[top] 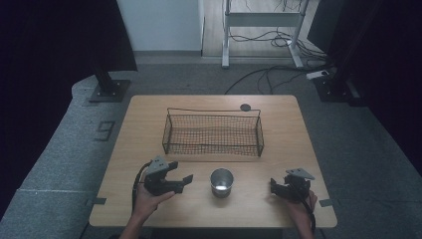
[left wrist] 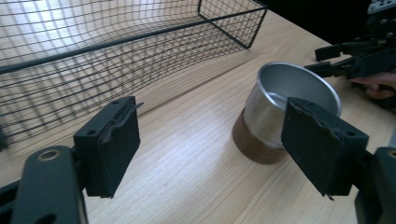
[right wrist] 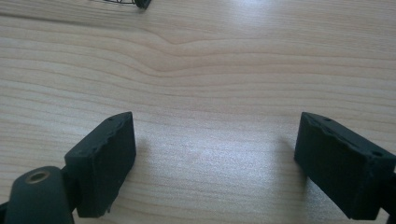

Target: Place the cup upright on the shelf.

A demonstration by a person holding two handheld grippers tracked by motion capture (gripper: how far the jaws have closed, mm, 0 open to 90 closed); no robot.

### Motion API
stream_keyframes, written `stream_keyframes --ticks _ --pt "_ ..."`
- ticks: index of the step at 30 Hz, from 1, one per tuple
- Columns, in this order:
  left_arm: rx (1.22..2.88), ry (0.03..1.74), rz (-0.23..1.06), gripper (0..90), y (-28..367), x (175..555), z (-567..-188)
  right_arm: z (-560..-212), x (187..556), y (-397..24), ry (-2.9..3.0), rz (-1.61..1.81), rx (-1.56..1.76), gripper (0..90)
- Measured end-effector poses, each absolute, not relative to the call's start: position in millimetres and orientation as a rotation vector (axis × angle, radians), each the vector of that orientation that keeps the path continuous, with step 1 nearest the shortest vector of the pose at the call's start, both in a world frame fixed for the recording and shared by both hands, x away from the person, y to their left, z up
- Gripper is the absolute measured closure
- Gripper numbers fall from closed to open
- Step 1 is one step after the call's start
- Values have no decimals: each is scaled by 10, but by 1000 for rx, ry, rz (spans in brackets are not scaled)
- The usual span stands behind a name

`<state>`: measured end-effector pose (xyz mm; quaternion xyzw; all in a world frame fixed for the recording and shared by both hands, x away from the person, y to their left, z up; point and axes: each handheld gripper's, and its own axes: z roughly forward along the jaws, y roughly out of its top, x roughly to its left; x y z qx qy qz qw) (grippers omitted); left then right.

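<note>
Your metal cup (top: 221, 182) stands empty between both wide-open grippers, left gripper (top: 175, 180) and right gripper (top: 275, 187); the wire basket (top: 213, 133) behind it holds nothing, with bare table (top: 144, 119) beside it.

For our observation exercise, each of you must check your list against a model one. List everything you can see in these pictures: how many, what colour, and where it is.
Light wooden rectangular table: one, pale brown, centre of the high view.
Black wire mesh basket: one, black, far half of the table, empty.
Shiny metal cup with brown base: one, silver, upright near the front edge, between the tools.
Small round dark disc: one, dark, table's far edge behind the basket.
Cables: several, black, on the floor beyond the table.
Left tool: one, black, left of the cup, jaws open.
Right tool: one, black, right of the cup, jaws open.
</note>
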<state>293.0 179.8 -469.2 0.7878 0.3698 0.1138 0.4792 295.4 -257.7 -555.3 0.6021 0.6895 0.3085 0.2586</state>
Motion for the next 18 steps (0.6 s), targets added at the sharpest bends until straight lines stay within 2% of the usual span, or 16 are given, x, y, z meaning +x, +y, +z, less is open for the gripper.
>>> stream_keyframes --ticks 18 --pt "1963 846 256 187 1536 2974 -4642 -5553 2942 -2578 1861 834 1636 131"
